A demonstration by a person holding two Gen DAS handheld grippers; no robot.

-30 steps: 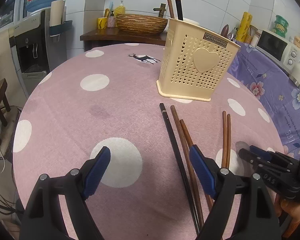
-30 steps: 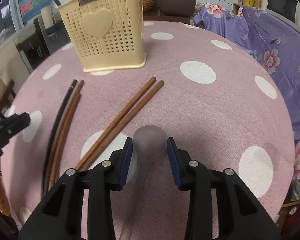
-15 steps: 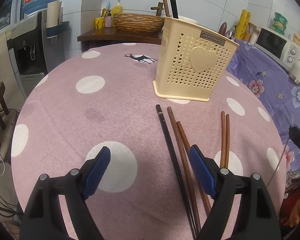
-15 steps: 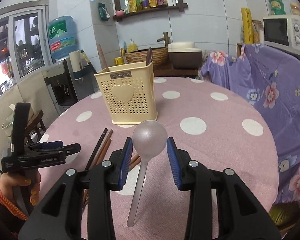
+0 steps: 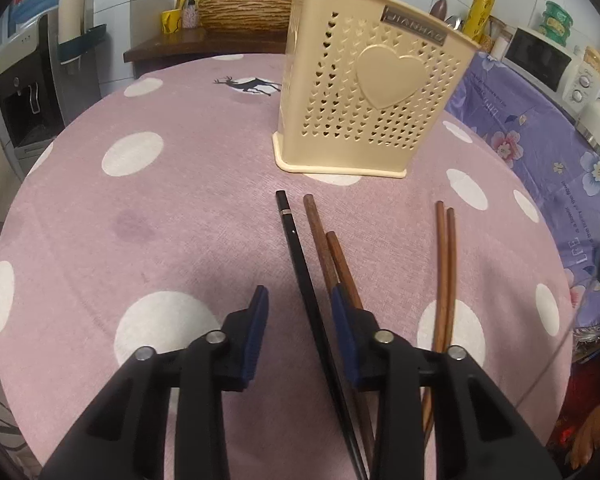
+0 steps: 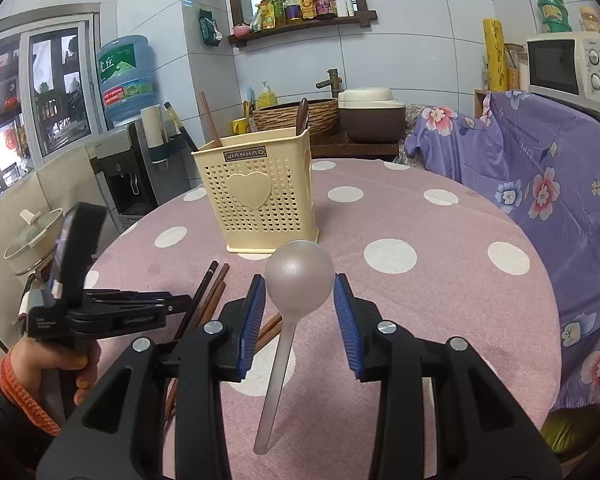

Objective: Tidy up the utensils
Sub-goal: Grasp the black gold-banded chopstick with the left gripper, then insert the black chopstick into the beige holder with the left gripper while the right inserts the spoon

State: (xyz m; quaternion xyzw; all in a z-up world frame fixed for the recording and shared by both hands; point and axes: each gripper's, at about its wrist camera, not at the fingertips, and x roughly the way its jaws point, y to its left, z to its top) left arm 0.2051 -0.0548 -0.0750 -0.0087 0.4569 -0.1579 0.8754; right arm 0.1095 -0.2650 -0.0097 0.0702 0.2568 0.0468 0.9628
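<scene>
Left gripper (image 5: 298,326): the jaws have just been closing and are seen much narrower than a second ago; the black chopstick (image 5: 300,256) now lies in the gap, nearer the right pad, but the pads are not pressed on it, so the gripper is still open.
Right gripper (image 6: 299,312): it is clamped on the bowl of the translucent spoon (image 6: 299,280), as before; the spoon has been lifted clear of the table since a second ago, its handle hanging down toward the camera.
Brown chopsticks (image 5: 326,236): two are left lying just beside the black one, on its right, partly hidden by the right finger; their place on the cloth is unchanged.
Second pair (image 5: 446,264): two thinner brown chopsticks are seen further right, side by side, apart from the first group.
Table (image 5: 160,208): a round top is covered in pink cloth with white dots.
Utensil holder (image 5: 364,100): the cream perforated basket with a heart is stood upright beyond the chopstick tips and is now seen closer in the left view; handles are seen sticking out of it.
Person's hand (image 6: 52,360): in the right view it is seen wrapped round the left gripper's handle.
</scene>
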